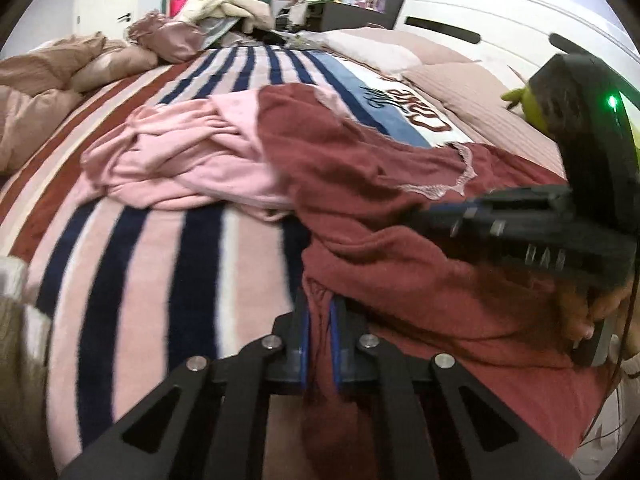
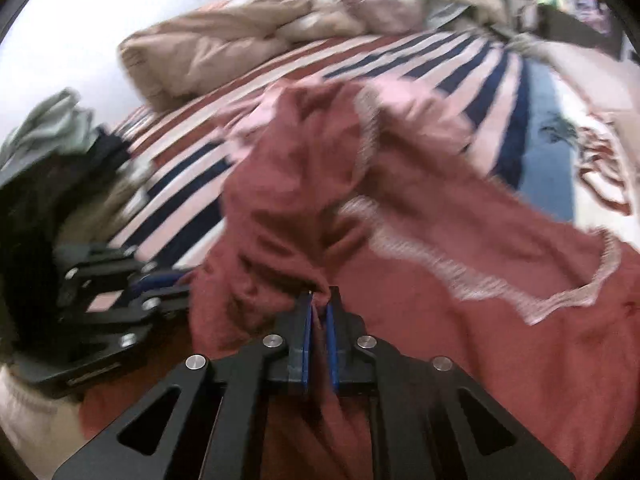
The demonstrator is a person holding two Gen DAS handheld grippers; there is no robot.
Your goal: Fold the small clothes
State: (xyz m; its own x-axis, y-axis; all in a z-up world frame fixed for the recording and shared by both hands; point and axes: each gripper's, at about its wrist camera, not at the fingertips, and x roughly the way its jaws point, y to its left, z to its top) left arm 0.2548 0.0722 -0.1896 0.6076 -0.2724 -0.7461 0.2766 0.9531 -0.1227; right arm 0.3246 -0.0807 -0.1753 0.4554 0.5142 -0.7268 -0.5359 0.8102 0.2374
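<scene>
A dark red garment (image 1: 360, 168) with pale lace trim lies across the striped bed. My left gripper (image 1: 320, 308) is shut on a fold of it at the near edge. My right gripper (image 2: 319, 300) is shut on another bunch of the same red garment (image 2: 460, 240), lifted a little off the bed. In the left wrist view the right gripper (image 1: 428, 216) reaches in from the right, on the lace edge. In the right wrist view the left gripper (image 2: 176, 284) shows at the left. A pink garment (image 1: 180, 160) lies crumpled beyond the red one.
A striped blanket (image 1: 152, 280) covers the bed. Beige duvets (image 1: 48, 76) and pillows (image 1: 452, 92) pile at the far edges. A white headboard (image 1: 500, 12) stands at the right. A heap of grey and dark clothes (image 2: 52, 136) lies at the left.
</scene>
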